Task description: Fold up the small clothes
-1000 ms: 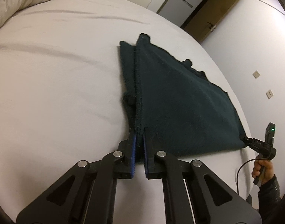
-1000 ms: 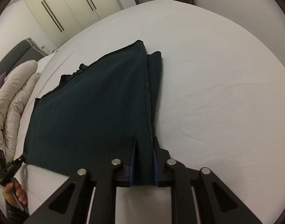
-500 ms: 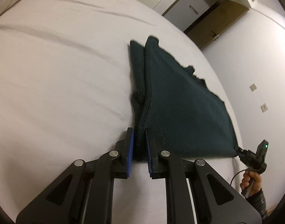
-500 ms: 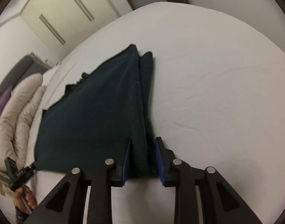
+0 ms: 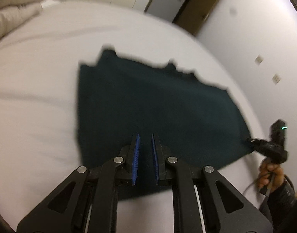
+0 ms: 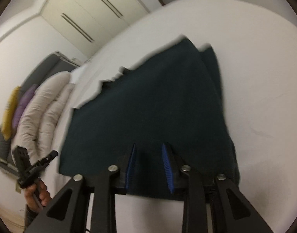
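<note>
Dark green knit, the small garment (image 5: 158, 101) lies flat on the white bed (image 5: 41, 77), folded over itself, with a narrower lower layer showing along its far side in the right wrist view (image 6: 212, 73). Its ragged far edge points toward the wardrobe doors and its straight near edge runs toward you.

Your left claw (image 5: 145, 135) hangs over the near edge of the cloth, blue pads parallel with a narrow gap between them. Only the dark fabric below shows through that gap, and nothing is pinched there, so this claw reads as released. From the right wrist camera the same claw (image 6: 54, 153) sits just beside the garment's near corner, its tips close to the cloth; the blur hides whether they touch. Your left hand (image 6: 37, 192) grips the handle below.

Your right claw (image 6: 148, 144) is over the other end of the near edge. Its jaws are closing, yet the pads stand clearly apart, with the garment filling the space between and beneath them and no pad visibly pressing the fabric. In the left wrist view that claw's tip (image 5: 249, 140) meets the cloth's near right corner, with your right hand (image 5: 268, 174) behind it.

A pale quilted duvet (image 6: 41, 106) is bunched at the head of the bed, well apart from the garment.
</note>
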The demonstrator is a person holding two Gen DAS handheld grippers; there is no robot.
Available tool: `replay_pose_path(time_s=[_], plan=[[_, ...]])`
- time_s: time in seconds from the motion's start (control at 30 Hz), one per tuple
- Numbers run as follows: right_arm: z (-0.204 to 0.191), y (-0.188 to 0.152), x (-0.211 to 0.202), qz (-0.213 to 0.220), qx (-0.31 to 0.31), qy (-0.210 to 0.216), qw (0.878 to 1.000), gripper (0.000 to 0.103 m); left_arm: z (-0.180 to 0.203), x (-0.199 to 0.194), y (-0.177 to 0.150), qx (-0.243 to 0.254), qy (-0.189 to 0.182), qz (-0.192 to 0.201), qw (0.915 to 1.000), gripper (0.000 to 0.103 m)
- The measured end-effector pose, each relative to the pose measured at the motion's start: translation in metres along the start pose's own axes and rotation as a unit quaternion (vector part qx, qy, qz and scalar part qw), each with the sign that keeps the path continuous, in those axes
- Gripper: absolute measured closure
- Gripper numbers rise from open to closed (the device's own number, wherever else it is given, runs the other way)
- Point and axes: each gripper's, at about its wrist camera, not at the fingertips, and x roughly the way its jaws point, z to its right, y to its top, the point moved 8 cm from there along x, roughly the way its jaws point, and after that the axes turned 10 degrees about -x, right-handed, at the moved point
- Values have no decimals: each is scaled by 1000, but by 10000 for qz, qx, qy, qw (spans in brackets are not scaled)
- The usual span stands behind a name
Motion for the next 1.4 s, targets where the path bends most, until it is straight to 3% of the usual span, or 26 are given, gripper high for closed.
replay_pose_path(time_s=[0.07,0.13,0.2,0.3,0.47,0.6,0.63,0.77,0.83,0.87,0.97,1.03,1.07,1.13,1.17,1.2,1.3,1.33,1.4], plan=[[11,-1,-14,101,181,-58,9998,86,-8,13,-3,-119,-80,-90,9999,91],[33,0,-36,272,514,-374,9976,86,-18,10,-3,-366,-401,-74,9985,91],[40,10,-56,580,988,-163,9933,81,-23,10,1,-606,-575,-128,9964,91],[15,40,-60,873,839,72,9926,72,-26,12,2,-703,-601,-118,9956,91],[-76,79,28,325,190,815,9960,63,-27,12,3,-739,-631,-153,9952,91],[-102,76,106,-319,398,1180,9917,59,-30,10,0,-751,-678,-182,9947,91],[-99,74,117,-349,500,1176,9912,59,-31,9,-2,-755,-687,-182,9946,91],[-67,78,114,102,1100,1373,9843,78,-39,8,0,-819,-738,-193,9937,91],[-36,80,98,437,1397,1053,9836,81,-41,7,0,-868,-763,-191,9931,91],[-15,81,86,615,1614,942,9805,87,-42,7,1,-901,-780,-186,9927,91],[36,72,52,1108,2394,533,9631,96,-48,0,3,-1095,-911,-103,9897,91],[54,65,24,1338,2551,158,9575,96,-56,-8,7,-1308,-946,87,9868,91],[54,63,14,1360,2488,-10,9590,90,-61,-13,9,-1363,-890,208,9864,91],[46,61,-3,1453,2311,-200,9618,66,-74,-29,15,-1534,-779,574,9834,91],[40,61,-9,1523,2248,-190,9622,48,-80,-35,17,-1619,-787,681,9813,91],[32,62,-15,1595,2170,-125,9630,40,-87,-41,18,-1755,-830,785,9778,91],[-4,68,-18,1514,1714,257,9732,38,-102,-55,12,-2191,-1031,855,9665,91],[-21,70,-13,1366,1496,439,9783,38,-106,-60,7,-2334,-1061,898,9624,86],[-42,71,-6,1191,1249,647,9829,38,-115,-73,-8,-2750,-1258,1038,9475,62]])
